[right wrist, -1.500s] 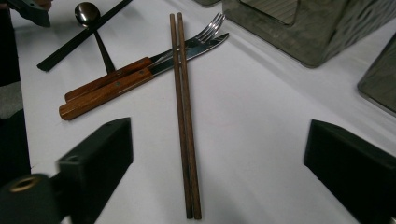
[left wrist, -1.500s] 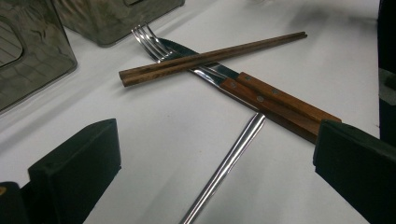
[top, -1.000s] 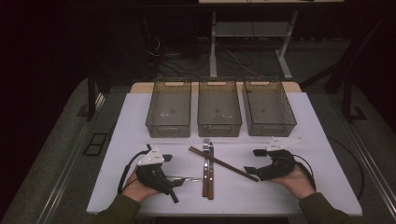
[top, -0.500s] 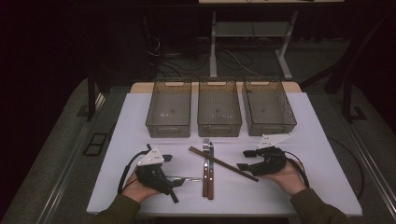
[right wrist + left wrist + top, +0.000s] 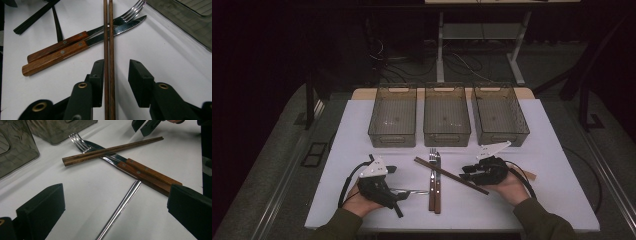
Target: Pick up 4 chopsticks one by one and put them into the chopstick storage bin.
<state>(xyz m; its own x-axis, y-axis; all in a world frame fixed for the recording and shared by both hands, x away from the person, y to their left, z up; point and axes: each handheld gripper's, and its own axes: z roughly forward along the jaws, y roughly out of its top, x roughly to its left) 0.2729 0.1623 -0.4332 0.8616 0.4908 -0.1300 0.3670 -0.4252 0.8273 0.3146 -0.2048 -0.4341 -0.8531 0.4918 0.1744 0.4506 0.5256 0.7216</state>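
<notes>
A pair of brown wooden chopsticks lies slantwise over a fork and a knife, both with wooden handles. My right gripper is open, its jaws standing on either side of the chopsticks' near end; the sticks run close to the left jaw. A plain silver utensil handle lies on the white table between the wide-open jaws of my left gripper.
Three empty smoky see-through bins stand in a row at the back: left, middle, right. In the left gripper view, the right gripper's jaw tips show beyond the chopsticks. Dark floor surrounds the table.
My right gripper has slid left along the table and now has the chopsticks' end between its jaws. The left gripper and the cutlery have stayed put.
</notes>
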